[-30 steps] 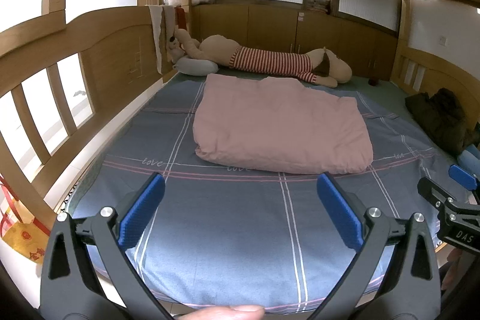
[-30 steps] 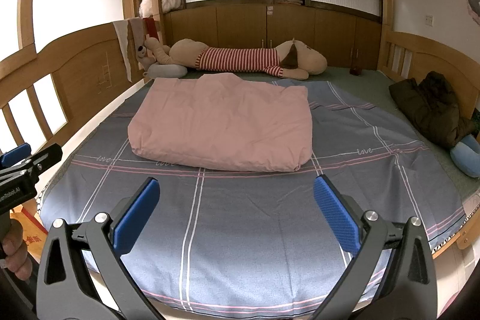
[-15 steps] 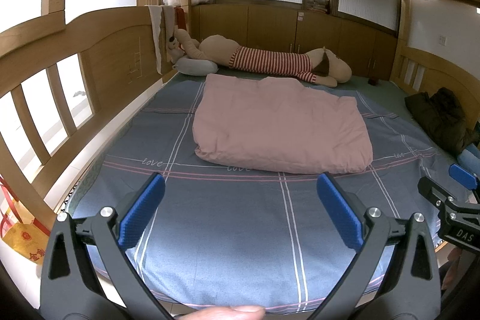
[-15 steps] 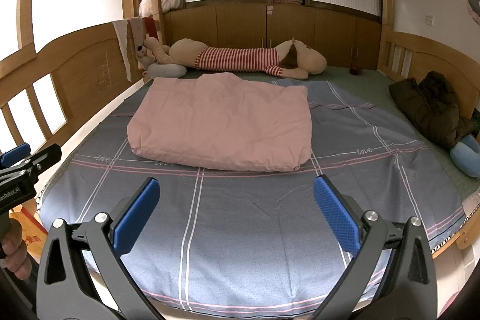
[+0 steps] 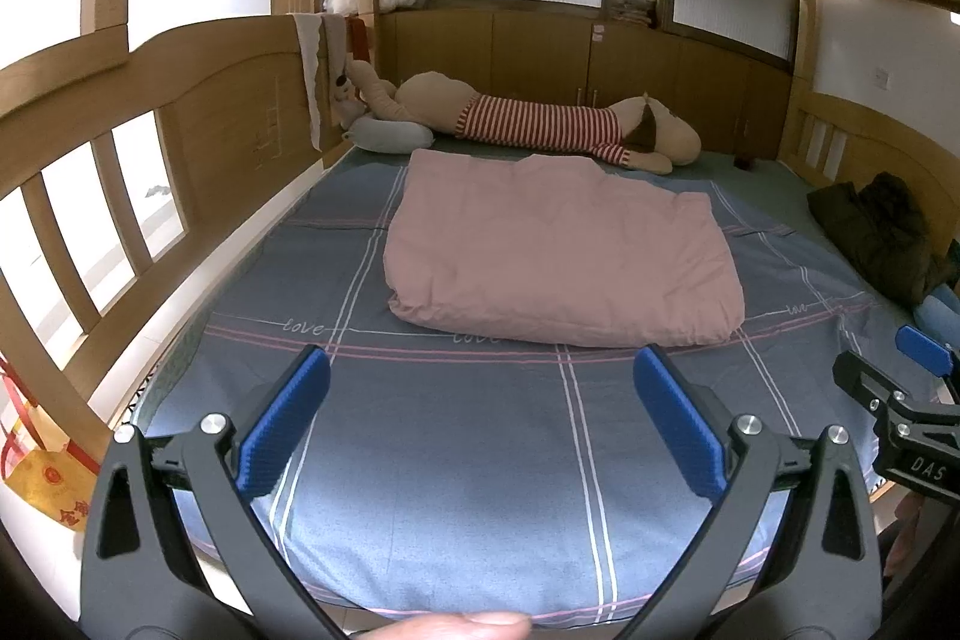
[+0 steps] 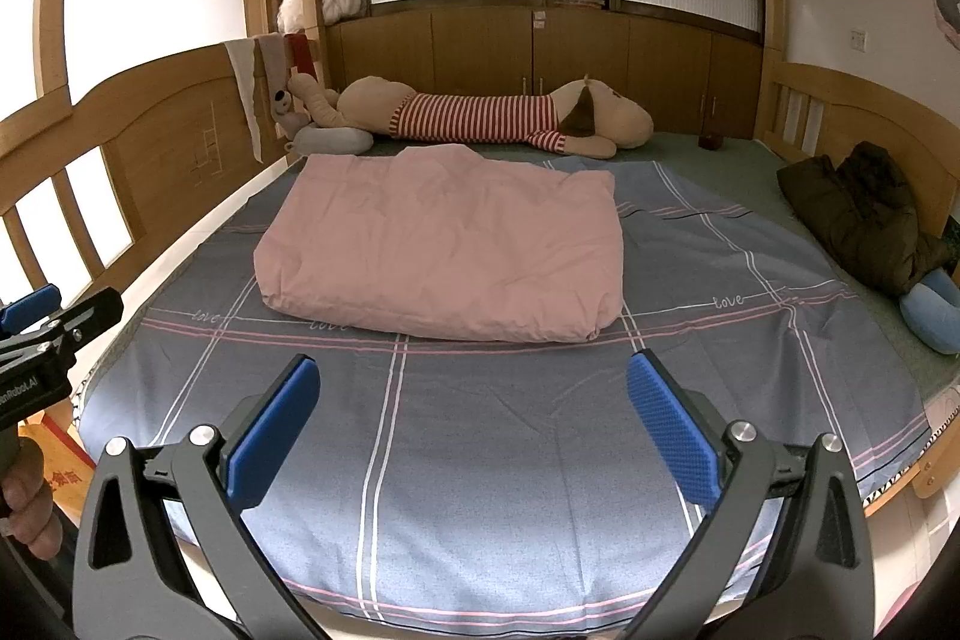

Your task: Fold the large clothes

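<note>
Hardly anything differs from a second ago: both grippers hold the same poses above the near end of the bed, and the pink folded quilt [image 5: 564, 256] has not shifted. The left gripper [image 5: 480, 424] has its blue fingers [image 5: 282, 430] spread wide, holding nothing; the right gripper [image 6: 474, 430] is likewise spread and empty. The quilt lies ahead of both pairs of fingertips, well apart from them, on the blue-grey checked sheet [image 6: 480, 448]. The word "love" [image 5: 303, 326] is woven along the sheet's pale lines. The right gripper's body, seen beside the left's right finger, reads "DAS" [image 5: 927, 467]. Beyond the quilt lies a striped plush dog [image 6: 480, 118].
</note>
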### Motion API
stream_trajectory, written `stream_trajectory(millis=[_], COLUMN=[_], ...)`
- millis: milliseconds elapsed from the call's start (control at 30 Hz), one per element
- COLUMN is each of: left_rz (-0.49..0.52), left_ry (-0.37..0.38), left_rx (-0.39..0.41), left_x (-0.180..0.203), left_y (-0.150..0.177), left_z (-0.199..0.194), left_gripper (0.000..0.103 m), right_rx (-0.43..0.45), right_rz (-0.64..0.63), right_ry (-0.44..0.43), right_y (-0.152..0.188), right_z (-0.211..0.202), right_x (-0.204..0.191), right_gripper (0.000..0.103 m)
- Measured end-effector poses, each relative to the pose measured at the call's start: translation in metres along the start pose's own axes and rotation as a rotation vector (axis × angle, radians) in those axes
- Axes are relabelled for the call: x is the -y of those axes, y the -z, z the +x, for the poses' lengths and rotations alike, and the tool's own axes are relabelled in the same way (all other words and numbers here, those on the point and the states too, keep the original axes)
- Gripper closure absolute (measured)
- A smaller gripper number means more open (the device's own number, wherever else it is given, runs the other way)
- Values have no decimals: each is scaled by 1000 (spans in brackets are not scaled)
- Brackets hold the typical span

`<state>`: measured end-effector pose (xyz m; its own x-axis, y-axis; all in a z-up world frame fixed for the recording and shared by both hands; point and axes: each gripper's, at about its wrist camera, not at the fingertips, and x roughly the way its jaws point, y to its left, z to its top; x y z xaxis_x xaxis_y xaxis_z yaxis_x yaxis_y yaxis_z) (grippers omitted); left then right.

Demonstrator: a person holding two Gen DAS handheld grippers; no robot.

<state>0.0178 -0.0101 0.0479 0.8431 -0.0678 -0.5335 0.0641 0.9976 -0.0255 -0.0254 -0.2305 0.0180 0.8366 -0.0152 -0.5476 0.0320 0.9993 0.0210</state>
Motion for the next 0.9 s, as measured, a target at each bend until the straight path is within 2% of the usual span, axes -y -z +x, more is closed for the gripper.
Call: stream_trajectory(millis=[900], left_rz=[11], left_ry=[6], left_rx=[-4], left_x=[0], left_y=[-1], left_z=[1], left_gripper=[2], right_rx=[-1], right_rz=[-1], right_ry=[1], right_y=[1], right_z=[0], right_x=[0], right_gripper=[1])
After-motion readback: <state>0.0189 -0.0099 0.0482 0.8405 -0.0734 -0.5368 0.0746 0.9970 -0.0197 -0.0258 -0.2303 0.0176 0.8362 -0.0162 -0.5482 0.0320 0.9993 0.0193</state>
